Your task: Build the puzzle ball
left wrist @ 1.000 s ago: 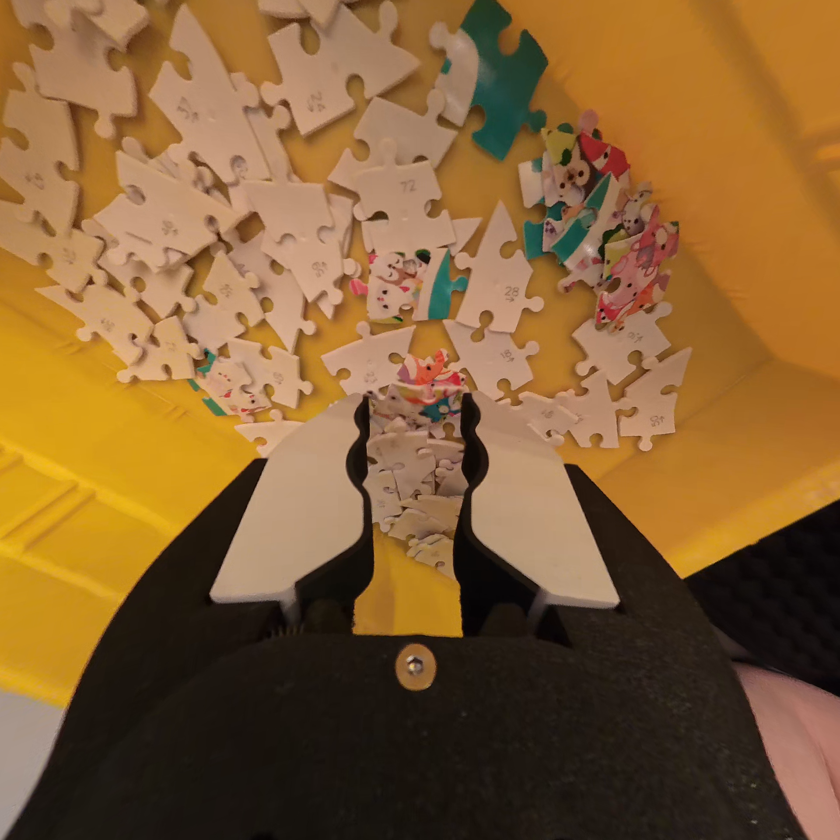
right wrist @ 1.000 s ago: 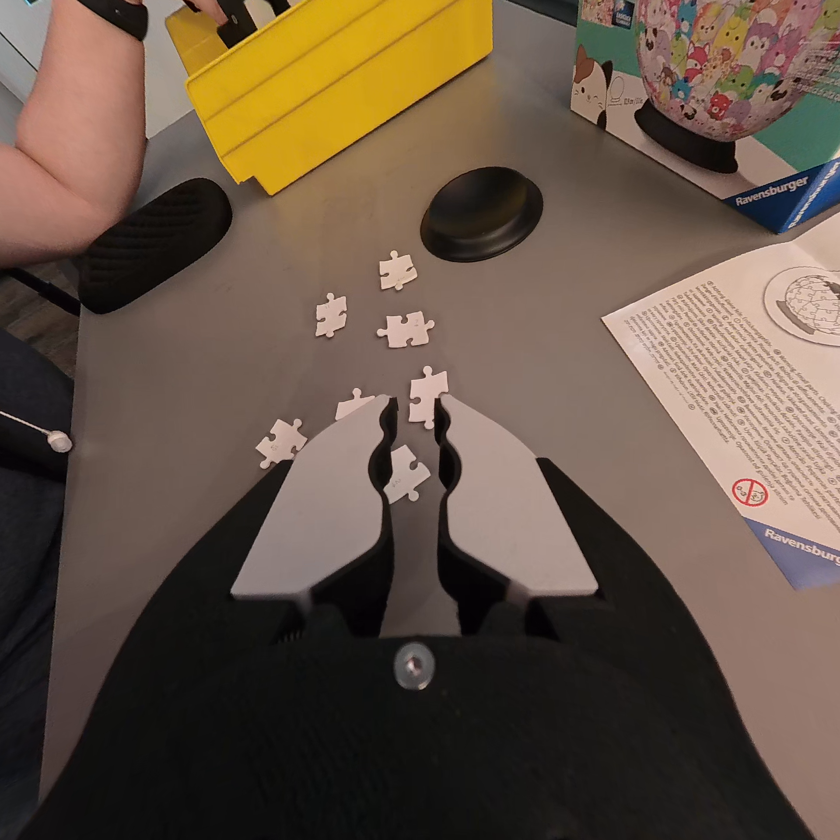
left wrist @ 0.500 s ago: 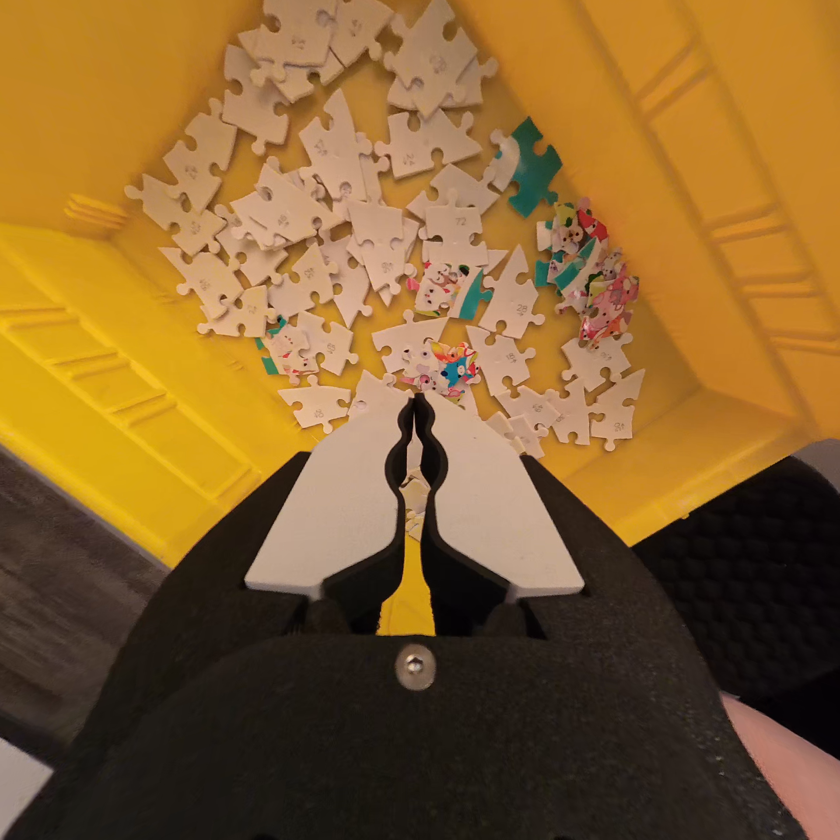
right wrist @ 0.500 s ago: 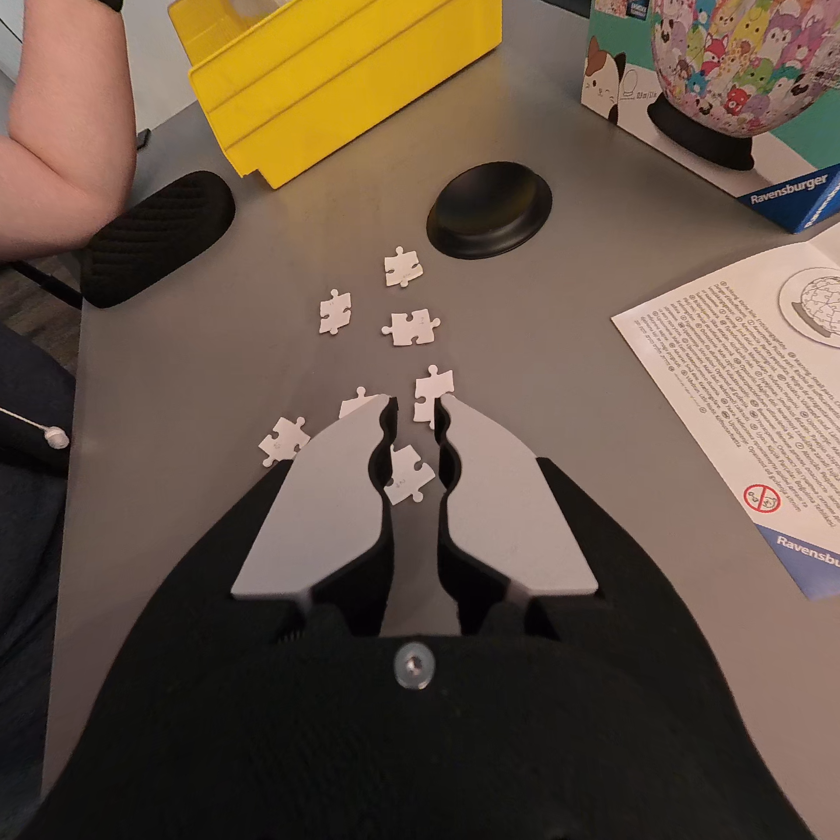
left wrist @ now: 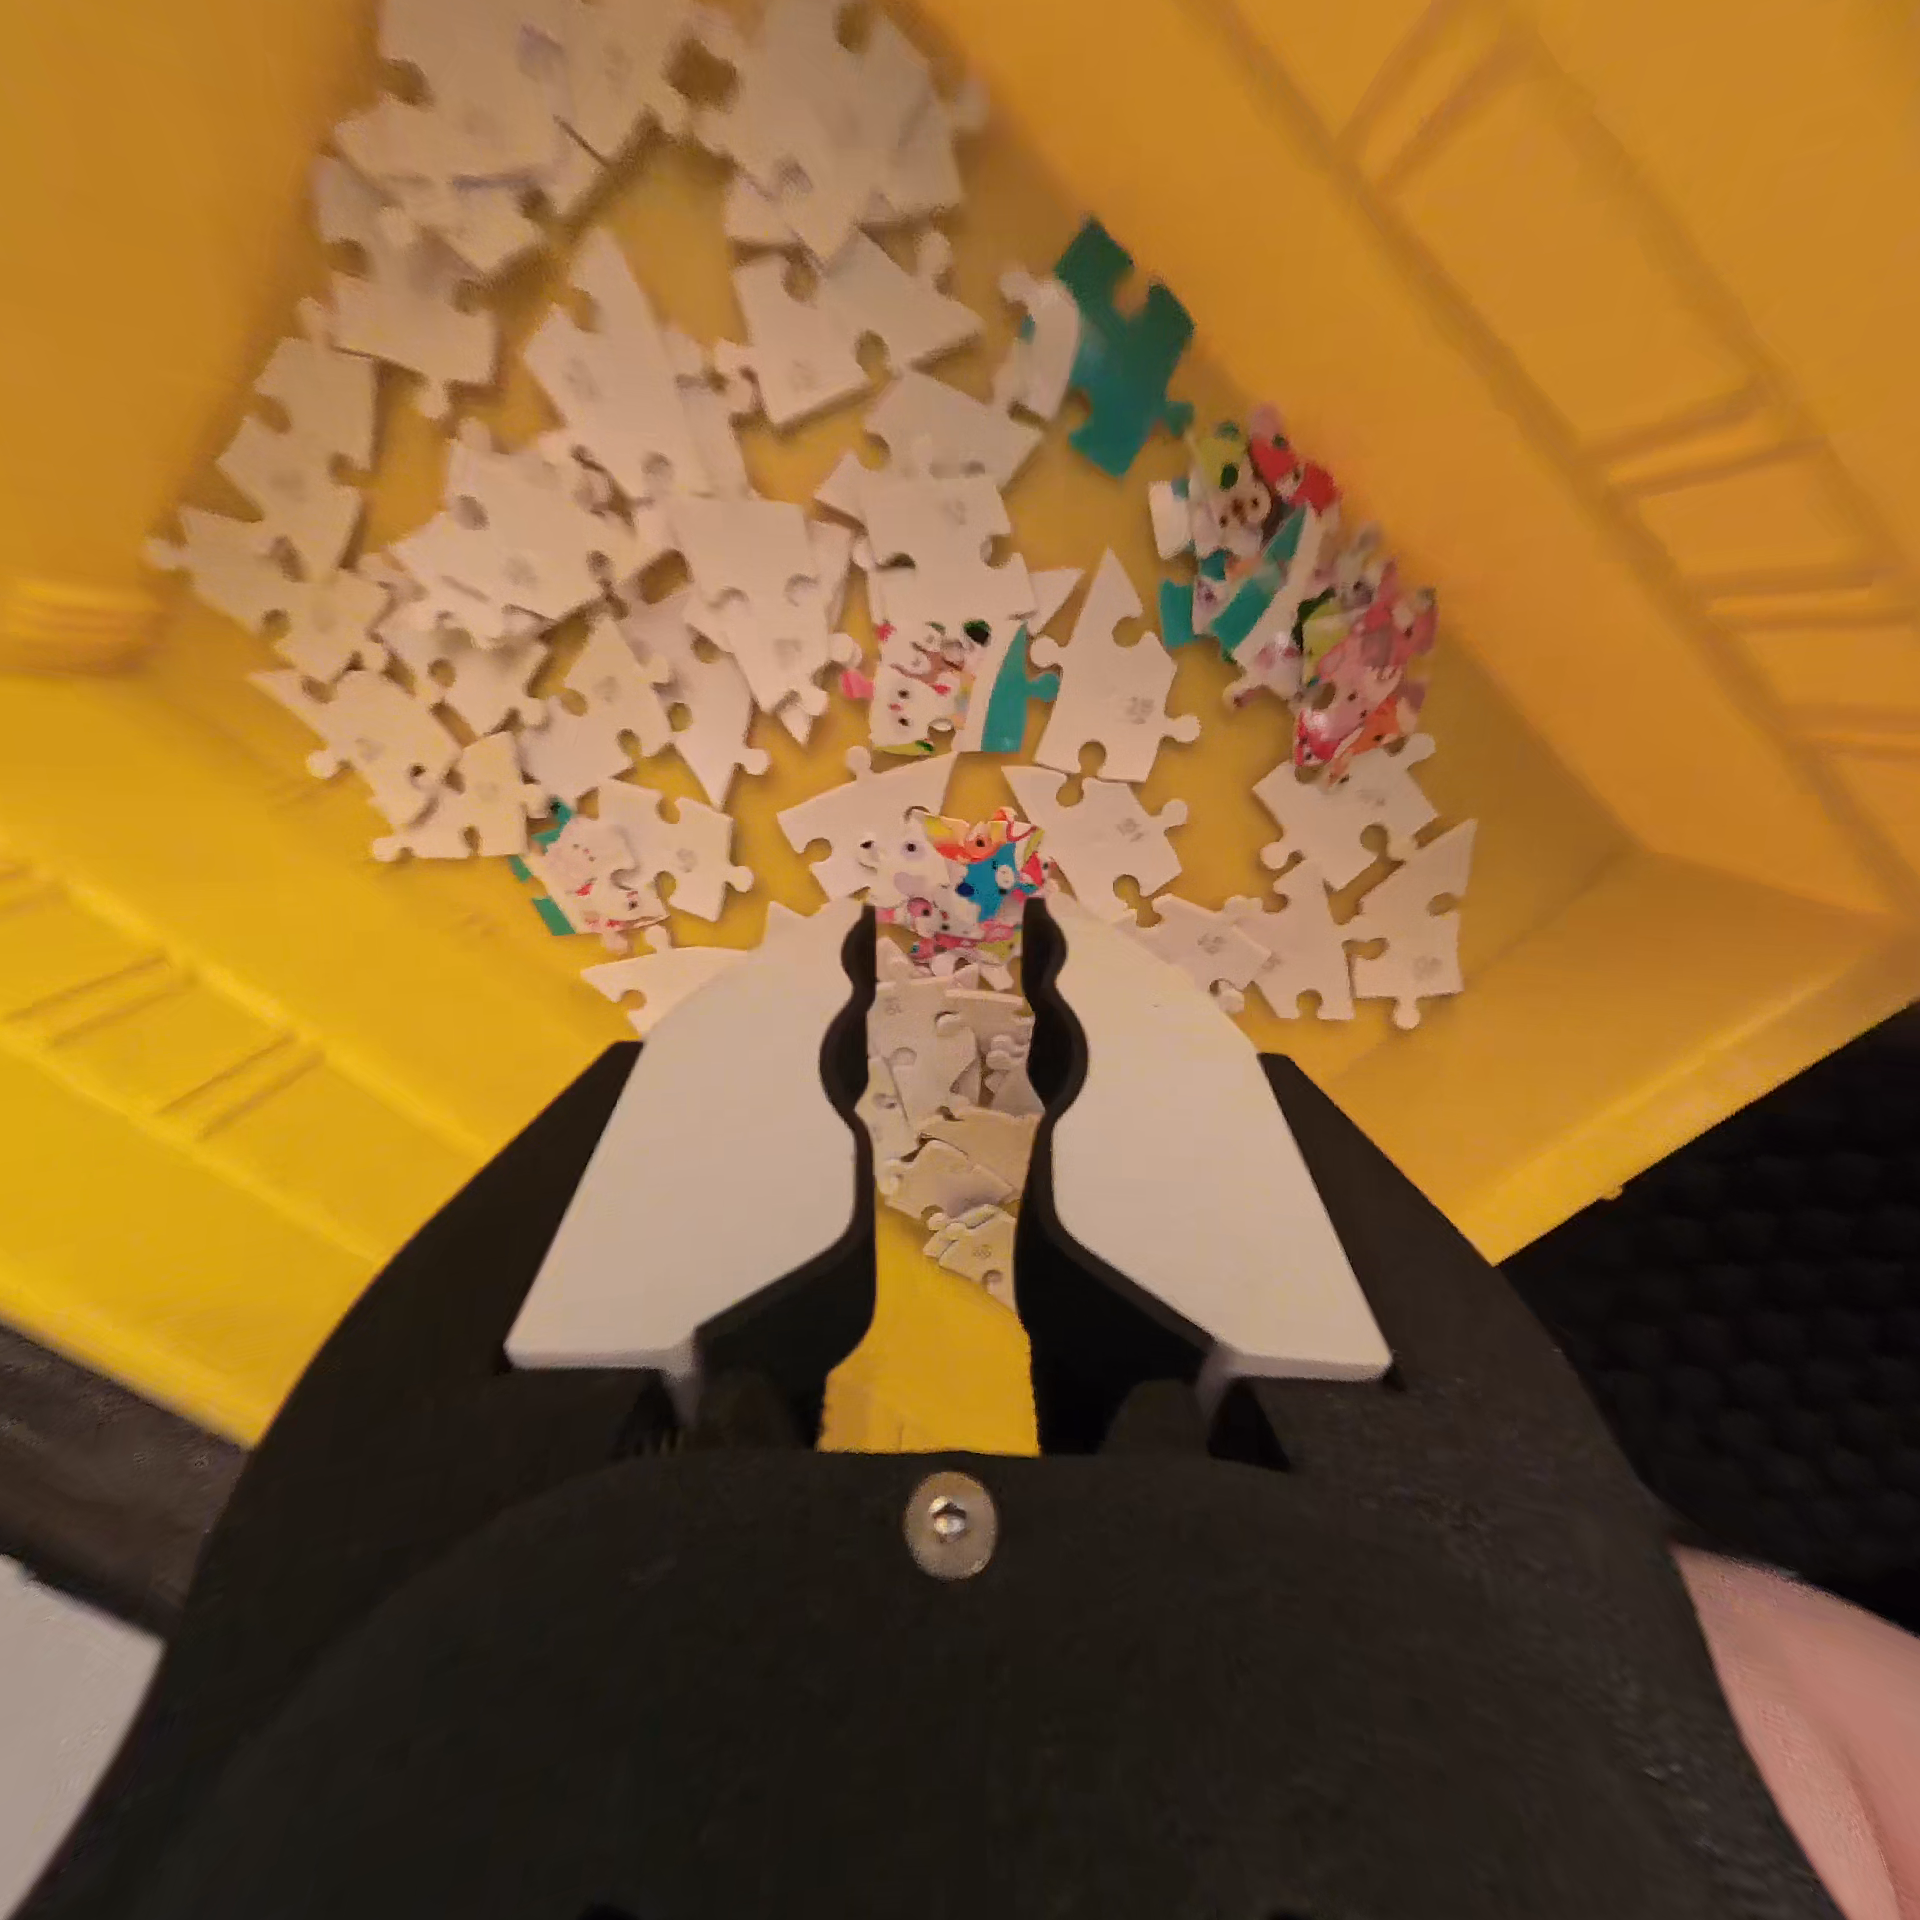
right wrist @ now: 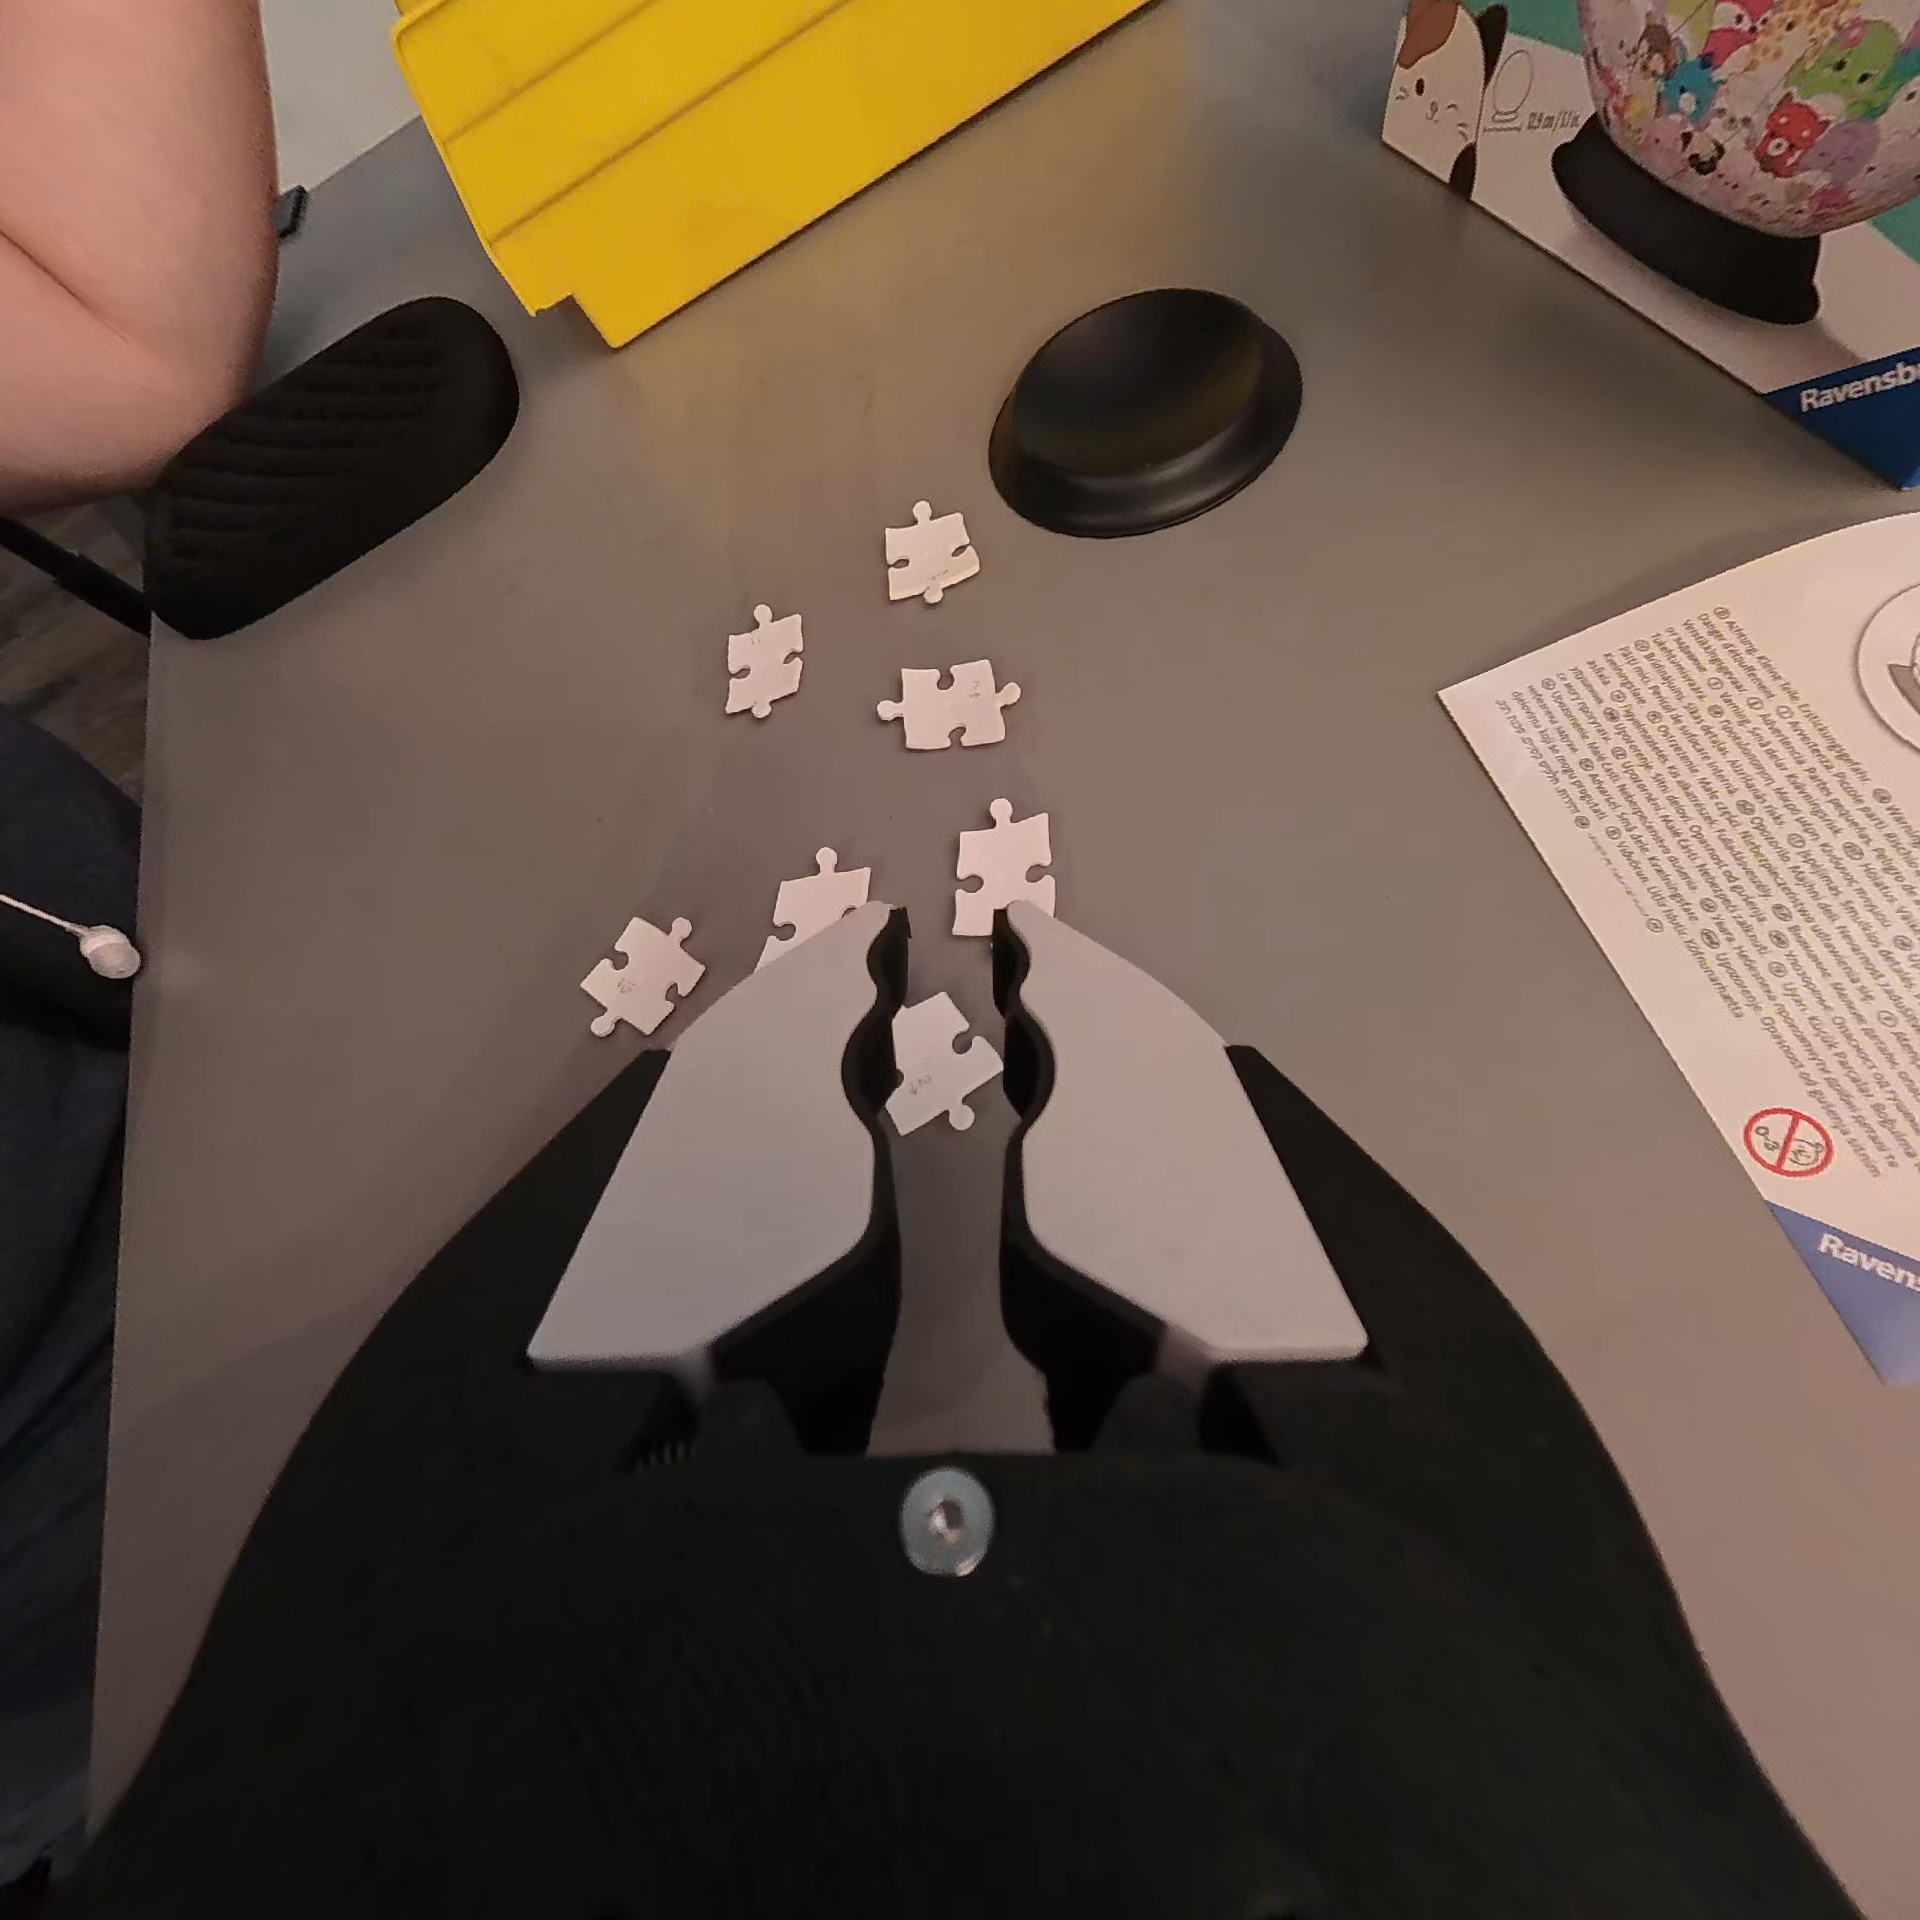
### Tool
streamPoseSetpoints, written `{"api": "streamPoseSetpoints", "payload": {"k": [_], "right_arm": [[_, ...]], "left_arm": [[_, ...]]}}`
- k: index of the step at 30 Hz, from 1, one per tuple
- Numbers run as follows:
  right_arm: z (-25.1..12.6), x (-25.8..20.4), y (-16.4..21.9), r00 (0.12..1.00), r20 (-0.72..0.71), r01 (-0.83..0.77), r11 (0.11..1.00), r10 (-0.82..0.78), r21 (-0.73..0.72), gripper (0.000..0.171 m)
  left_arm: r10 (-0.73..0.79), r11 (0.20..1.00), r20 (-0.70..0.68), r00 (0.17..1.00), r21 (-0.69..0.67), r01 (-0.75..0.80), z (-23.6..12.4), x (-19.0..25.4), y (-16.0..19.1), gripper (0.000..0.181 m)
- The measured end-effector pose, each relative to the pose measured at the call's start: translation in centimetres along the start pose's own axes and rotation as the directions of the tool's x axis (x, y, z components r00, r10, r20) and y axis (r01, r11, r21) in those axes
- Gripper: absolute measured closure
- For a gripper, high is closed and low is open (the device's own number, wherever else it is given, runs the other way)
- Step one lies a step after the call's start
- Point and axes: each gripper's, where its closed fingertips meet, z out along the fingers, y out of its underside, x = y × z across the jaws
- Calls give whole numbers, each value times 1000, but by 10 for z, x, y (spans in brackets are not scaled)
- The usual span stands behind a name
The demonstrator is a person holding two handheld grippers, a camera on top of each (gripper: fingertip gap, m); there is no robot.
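My left gripper (left wrist: 948, 914) is open inside the yellow bin (left wrist: 1558, 312), just above a heap of puzzle pieces (left wrist: 644, 582), most of them white side up. A colourful piece (left wrist: 971, 868) lies right at its fingertips, not gripped. My right gripper (right wrist: 951, 920) is open and empty, hovering low over the grey table (right wrist: 416, 831). Several white pieces lie spread there; one piece (right wrist: 940, 1065) shows between the fingers and another (right wrist: 1003, 868) lies just past the right fingertip. The black round ball stand (right wrist: 1143, 416) sits beyond them.
The yellow bin (right wrist: 727, 135) stands at the far left of the table, with a person's arm (right wrist: 125, 239) and a black padded armrest (right wrist: 332, 457) beside it. The puzzle box (right wrist: 1662, 156) is at the far right. An instruction sheet (right wrist: 1714, 883) lies on the right. About 45 cm separates my left fingertips from my right.
My left gripper was open, shut half a second ago while drawn back from the pieces, and is now open again and closer to them. The right gripper has barely moved.
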Motion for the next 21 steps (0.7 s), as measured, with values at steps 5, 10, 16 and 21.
{"api": "streamPoseSetpoints", "payload": {"k": [5,10,16,21], "right_arm": [[-2,0,-2,1000,-1,2,1000,-2,9,155],[-2,-1,-1,1000,3,4,1000,-4,1,154],[-1,-3,1,1000,4,17,1000,-17,-13,155],[-3,-3,-1,1000,3,16,1000,-16,-4,155]], "left_arm": [[19,998,-4,1000,-57,-19,14,4,1,126],[-3,994,16,1000,-107,5,22,-1,6,128],[-33,993,-13,999,-113,31,25,-1,7,147],[-48,993,-4,999,-109,47,23,-4,7,155]]}}
